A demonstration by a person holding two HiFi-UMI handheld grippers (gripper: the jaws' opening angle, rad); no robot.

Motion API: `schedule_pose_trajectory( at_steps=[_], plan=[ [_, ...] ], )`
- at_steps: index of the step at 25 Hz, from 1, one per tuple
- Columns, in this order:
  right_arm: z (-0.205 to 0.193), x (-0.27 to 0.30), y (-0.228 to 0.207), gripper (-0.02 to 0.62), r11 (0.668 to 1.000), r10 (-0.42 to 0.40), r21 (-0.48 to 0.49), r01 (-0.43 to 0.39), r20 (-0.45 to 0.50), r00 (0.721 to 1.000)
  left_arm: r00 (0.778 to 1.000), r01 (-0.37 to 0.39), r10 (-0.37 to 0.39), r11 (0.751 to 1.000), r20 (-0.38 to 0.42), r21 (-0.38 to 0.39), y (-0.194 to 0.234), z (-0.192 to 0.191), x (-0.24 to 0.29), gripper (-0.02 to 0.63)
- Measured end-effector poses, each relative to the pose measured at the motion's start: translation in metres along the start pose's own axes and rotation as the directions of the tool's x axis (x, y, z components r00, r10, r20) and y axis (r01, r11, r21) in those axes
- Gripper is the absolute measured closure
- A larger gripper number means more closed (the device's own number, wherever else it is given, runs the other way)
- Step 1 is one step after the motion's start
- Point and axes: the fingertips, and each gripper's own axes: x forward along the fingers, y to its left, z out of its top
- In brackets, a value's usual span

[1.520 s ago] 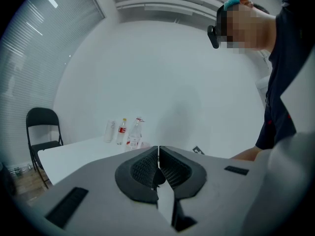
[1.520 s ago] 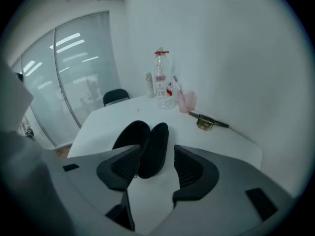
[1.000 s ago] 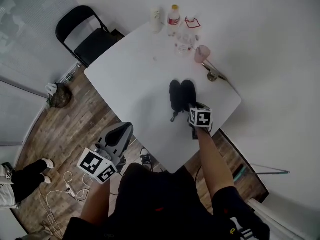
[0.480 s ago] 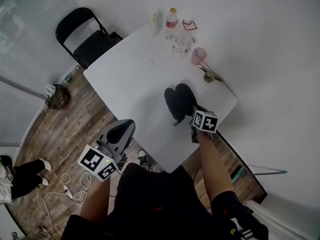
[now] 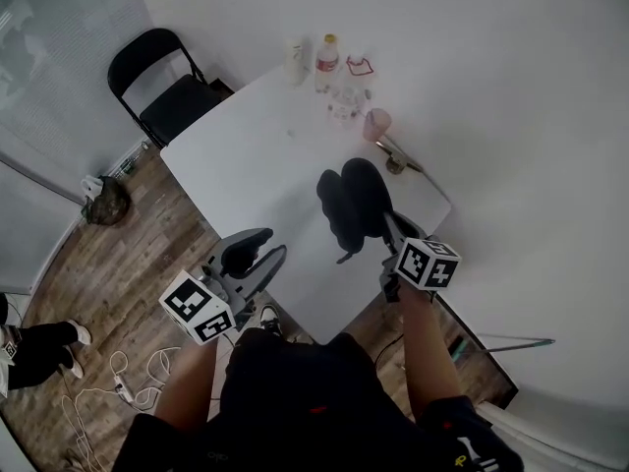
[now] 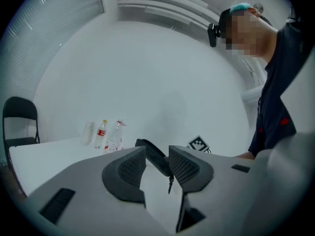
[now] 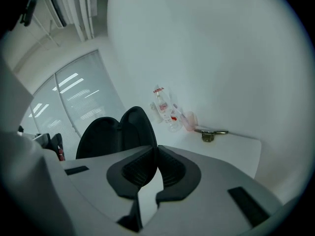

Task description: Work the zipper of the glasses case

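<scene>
Head view: the open black glasses case (image 5: 352, 205) is up off the white table (image 5: 246, 155), pinched by the right gripper (image 5: 391, 226). Left gripper view: the left gripper (image 6: 157, 165) has its jaws slightly apart, just been opening, with nothing between them. Right gripper view: jaws clamped on the case's rim.

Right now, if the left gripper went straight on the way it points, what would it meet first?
Probably the open glasses case, held up by the right gripper; its zipper pull hangs in line. The left gripper's fingers have just been opening, nothing between them. Depth is unclear.
</scene>
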Motion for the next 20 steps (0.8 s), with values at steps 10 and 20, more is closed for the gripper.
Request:
schedule_pose_trajectory(
  at_steps=[10,20],
  plan=[
    [0.058,-0.058,0.083,0.554,0.968,0.25,-0.046,-0.247,0.086,0.964,0.968,0.229,-0.22,0.971,0.118,-0.066,-0.042,0.025,0.014,0.328],
    [0.064,-0.087,0.155,0.554,0.904,0.375,-0.256,-0.342,0.094,0.922,0.892,0.388,-0.342,0.915,0.295,-0.113,-0.069,0.059,0.007,0.245]
  ],
)
